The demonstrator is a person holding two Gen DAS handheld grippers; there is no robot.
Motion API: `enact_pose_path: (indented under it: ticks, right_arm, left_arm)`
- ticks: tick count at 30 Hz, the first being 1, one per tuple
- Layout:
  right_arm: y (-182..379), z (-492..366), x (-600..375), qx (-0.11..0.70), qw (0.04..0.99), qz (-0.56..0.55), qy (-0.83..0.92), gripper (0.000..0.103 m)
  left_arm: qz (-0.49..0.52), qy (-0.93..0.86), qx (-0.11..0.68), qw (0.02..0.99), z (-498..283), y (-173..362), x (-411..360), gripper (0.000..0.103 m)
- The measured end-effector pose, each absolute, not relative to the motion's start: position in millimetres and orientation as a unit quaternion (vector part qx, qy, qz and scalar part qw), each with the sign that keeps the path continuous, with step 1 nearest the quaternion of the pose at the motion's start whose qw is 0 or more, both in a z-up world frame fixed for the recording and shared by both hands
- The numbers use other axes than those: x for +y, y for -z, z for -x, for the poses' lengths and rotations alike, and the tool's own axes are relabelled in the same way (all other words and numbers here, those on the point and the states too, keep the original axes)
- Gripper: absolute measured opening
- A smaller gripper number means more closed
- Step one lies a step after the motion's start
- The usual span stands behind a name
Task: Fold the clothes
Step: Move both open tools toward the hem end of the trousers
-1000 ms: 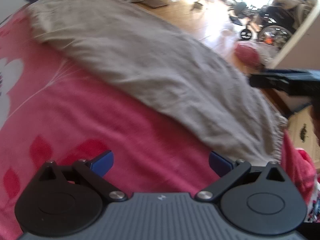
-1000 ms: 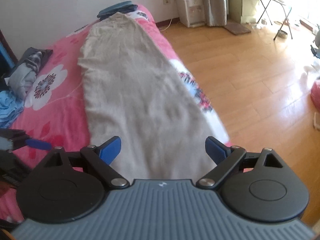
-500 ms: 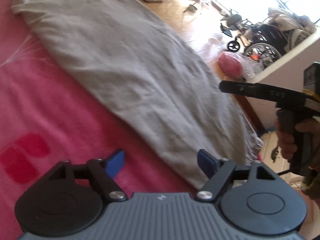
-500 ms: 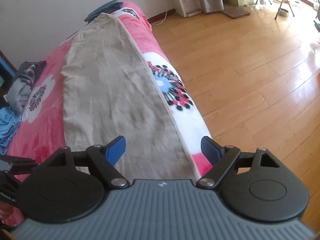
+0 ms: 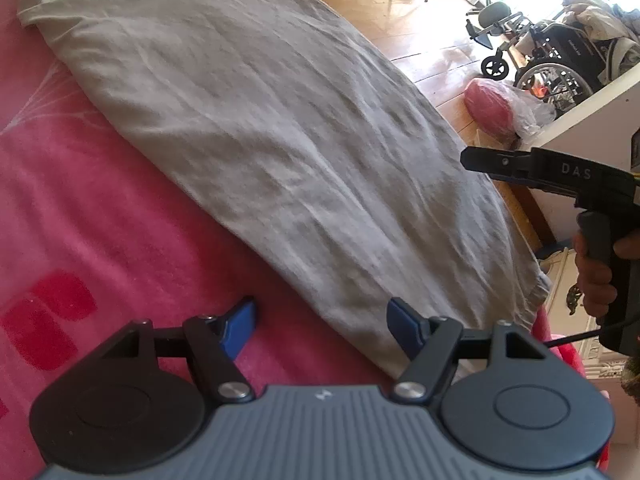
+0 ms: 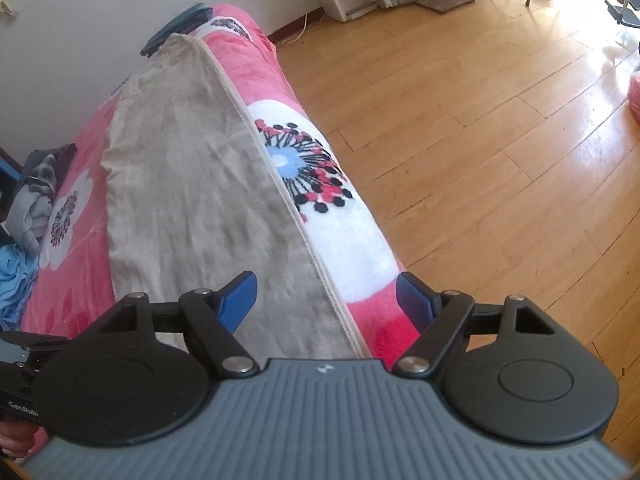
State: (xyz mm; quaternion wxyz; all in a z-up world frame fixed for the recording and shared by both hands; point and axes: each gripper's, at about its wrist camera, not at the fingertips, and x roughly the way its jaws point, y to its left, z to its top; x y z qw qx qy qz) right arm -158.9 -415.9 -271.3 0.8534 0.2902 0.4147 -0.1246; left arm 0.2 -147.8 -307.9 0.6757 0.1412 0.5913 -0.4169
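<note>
A long beige garment (image 5: 280, 128) lies flat along a bed covered by a pink flowered blanket (image 5: 100, 216). My left gripper (image 5: 322, 326) is open, low over the blanket at the garment's near left edge; nothing is between its blue pads. The right gripper's body (image 5: 560, 176), held by a hand, shows at the right of the left wrist view, over the garment's near right corner. In the right wrist view the right gripper (image 6: 326, 300) is open above the garment (image 6: 192, 184), straddling its seamed right edge near the bed side.
Wooden floor (image 6: 480, 120) runs right of the bed. A wheelchair (image 5: 560, 64) and a red bag (image 5: 490, 106) stand on it. A white cabinet (image 5: 592, 120) is close behind the right gripper. Crumpled clothes (image 6: 36, 200) lie at the bed's left side.
Both grippers dropped lower and closer to the garment's near end. The right gripper shifted right to the garment's seamed edge. Both stayed open.
</note>
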Motion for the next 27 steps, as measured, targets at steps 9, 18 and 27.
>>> enact_pose_path:
  ticks: [9,18,27]
  right_arm:
    - [276,159,-415,0.417,0.847,-0.308,0.114,0.072]
    - [279,161,-412,0.421,0.846,-0.311,0.103,0.071]
    - [283,162,-408,0.424,0.843,-0.318,0.096,0.07]
  left_arm:
    - [-0.162,0.407,0.593,0.675,4,305,-150,0.074]
    - [-0.179,0.403,0.59,0.677,7,304,-154,0.075]
    - [-0.185,0.402,0.587,0.678,8,304,-157,0.076]
